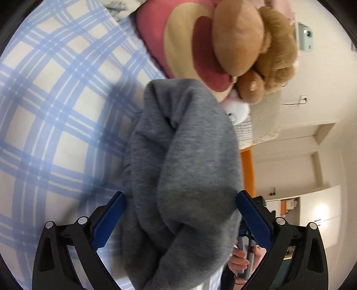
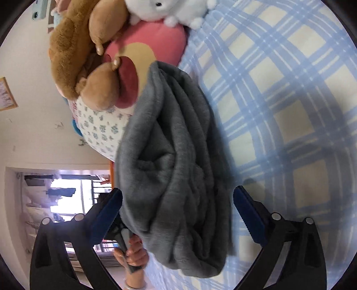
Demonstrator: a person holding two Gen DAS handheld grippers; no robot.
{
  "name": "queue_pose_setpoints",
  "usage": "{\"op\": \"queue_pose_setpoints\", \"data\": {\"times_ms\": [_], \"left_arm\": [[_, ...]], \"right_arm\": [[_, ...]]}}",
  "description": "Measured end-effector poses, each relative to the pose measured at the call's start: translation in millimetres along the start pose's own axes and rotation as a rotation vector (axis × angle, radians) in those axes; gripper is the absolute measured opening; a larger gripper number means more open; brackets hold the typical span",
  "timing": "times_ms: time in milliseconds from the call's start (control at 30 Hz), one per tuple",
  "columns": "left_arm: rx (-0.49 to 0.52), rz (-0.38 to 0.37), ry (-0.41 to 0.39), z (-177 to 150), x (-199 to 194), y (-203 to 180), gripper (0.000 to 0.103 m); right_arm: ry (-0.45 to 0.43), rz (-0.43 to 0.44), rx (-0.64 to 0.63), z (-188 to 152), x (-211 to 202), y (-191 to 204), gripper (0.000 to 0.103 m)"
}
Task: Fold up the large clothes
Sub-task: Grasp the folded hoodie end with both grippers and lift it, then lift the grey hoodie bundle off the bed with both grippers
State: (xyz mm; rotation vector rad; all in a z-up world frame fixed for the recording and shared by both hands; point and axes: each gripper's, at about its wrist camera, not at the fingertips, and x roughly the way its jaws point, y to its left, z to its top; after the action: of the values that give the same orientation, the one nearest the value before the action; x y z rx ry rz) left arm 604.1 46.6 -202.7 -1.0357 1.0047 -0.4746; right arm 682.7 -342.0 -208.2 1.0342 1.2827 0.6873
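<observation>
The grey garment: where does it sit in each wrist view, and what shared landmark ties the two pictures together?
Left wrist: grey garment fills the centre, bunched between the open blue fingers.
Right wrist: grey garment in the centre, likewise bunched.
Shared landmark: pink heart cushion just beyond it.

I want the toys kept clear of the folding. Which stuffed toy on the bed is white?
The small fluffy white plush, lying against the pink cushion. The brown plush beside it is tan and shaggy, not white.
</observation>
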Motion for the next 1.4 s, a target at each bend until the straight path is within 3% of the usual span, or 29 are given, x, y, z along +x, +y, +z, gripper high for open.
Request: {"op": "queue_pose_setpoints", "data": {"times_ms": [67, 267, 433, 700, 800, 833, 867, 933, 967, 1100, 1233, 1400], "left_arm": [[0.001, 0.008, -0.021, -5.3, -4.8, -0.1, 0.100], [0.101, 0.073, -0.052, -9.9, 3.6, -29.4, 0.101], [0.150, 0.249, 0.018, -6.8, 31.5, -40.0, 0.100], [0.102, 0.289, 0.072, 9.2, 49.6, -36.3, 0.101], [0.099, 0.313, 0.056, 10.5, 53.3, -39.8, 0.100], [0.108, 0.323, 0.050, 10.2, 52.9, -40.8, 0.094], [0.123, 0.342, 0.045, 9.8, 53.8, -43.1, 0.090], [0.134, 0.339, 0.029, 9.3, 50.4, -48.6, 0.073], [0.137, 0.343, 0.022, 9.0, 47.9, -50.9, 0.070], [0.202, 0.353, 0.025, 4.1, 36.6, -78.1, 0.050], [0.234, 0.327, -0.001, -4.9, 6.9, -109.3, 0.049], [0.311, 0.295, -0.023, -31.6, -28.9, -171.7, 0.048]], "right_arm": [[-0.010, 0.009, 0.014, 1.2, -7.0, -3.8, 0.098], [0.020, -0.115, 0.012, 2.4, 0.3, -3.1, 0.100], [0.036, -0.186, 0.016, 3.1, 30.1, 7.5, 0.100], [-0.012, -0.211, 0.023, -0.2, 43.2, 14.2, 0.099], [-0.059, -0.186, -0.015, -5.2, 46.2, 22.7, 0.072], [-0.076, -0.178, -0.028, -7.4, 46.7, 25.4, 0.061], [-0.081, -0.180, -0.038, -9.2, 47.9, 27.9, 0.057], [-0.091, -0.201, -0.067, -13.3, 47.6, 32.4, 0.050], [-0.098, -0.190, -0.072, -14.6, 45.7, 34.0, 0.046], [-0.119, -0.119, -0.087, -25.1, 31.0, 42.2, 0.043], [-0.129, -0.027, -0.130, -39.7, 4.0, 61.8, 0.043], [-0.144, 0.027, -0.176, -66.9, -36.4, 107.2, 0.043]]}}
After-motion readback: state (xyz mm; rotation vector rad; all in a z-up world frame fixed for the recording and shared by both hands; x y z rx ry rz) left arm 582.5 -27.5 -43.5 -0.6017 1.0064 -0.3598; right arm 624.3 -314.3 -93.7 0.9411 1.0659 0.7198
